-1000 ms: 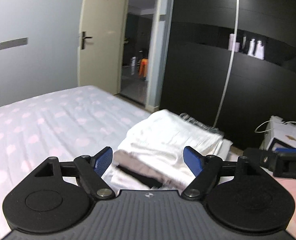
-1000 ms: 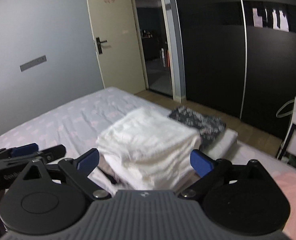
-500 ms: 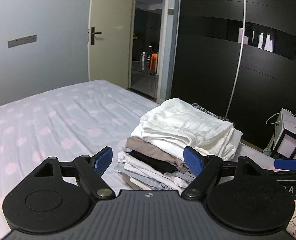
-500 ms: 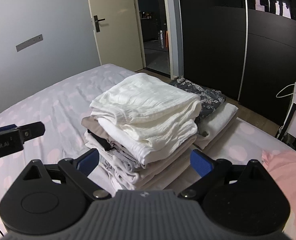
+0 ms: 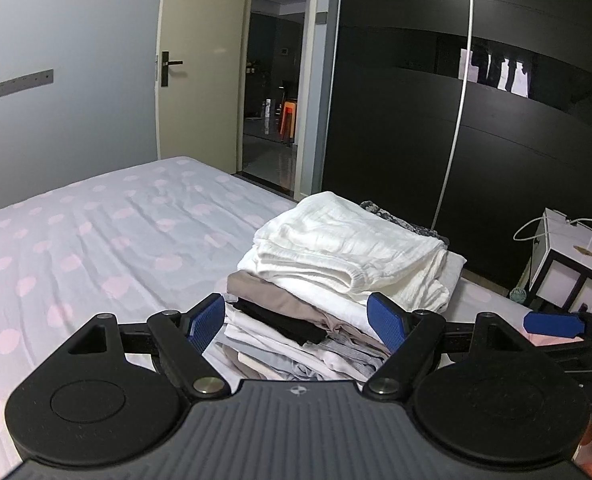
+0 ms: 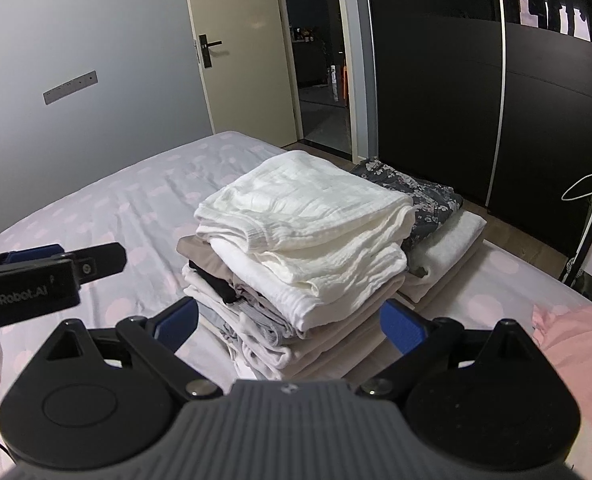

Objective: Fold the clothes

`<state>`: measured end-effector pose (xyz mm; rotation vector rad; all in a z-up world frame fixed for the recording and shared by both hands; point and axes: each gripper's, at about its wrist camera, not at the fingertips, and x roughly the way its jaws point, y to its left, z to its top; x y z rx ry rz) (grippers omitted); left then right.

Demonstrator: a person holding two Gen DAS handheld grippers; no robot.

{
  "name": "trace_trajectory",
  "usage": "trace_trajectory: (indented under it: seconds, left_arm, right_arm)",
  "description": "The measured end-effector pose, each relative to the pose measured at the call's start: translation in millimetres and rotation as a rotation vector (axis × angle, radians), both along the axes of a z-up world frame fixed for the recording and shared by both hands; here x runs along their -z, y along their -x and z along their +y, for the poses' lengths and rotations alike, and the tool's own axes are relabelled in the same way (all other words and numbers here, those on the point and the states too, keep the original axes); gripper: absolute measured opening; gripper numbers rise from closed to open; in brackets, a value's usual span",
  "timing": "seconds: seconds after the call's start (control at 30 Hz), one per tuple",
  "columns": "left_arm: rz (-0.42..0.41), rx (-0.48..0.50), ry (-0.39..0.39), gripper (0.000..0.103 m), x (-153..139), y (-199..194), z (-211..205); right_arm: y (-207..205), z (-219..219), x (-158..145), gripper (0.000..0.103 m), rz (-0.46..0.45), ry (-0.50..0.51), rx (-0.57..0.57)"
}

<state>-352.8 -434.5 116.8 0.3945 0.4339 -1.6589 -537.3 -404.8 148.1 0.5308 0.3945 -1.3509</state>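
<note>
Folded stack (image 6: 299, 240) — both grippers empty

free: bedsheet (image 5: 96, 248) left of clothes stack (image 6: 296, 248) | blocked: wardrobe (image 6: 435, 80) behind stack

A home bedroom: polka-dot bed (image 5: 96, 240), black wardrobe (image 5: 475, 140), door (image 5: 200, 60).
</note>
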Motion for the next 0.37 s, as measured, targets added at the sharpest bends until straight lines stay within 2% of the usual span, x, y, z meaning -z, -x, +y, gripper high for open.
trace_trajectory:
  seconds: [0.37]
  left_arm:
    - [0.011,0.01,0.001,0.078,0.2,-0.1,-0.2]
  right_arm:
    - [-2.4,1.1,-0.1,0.098,0.0,0.001,-0.005]
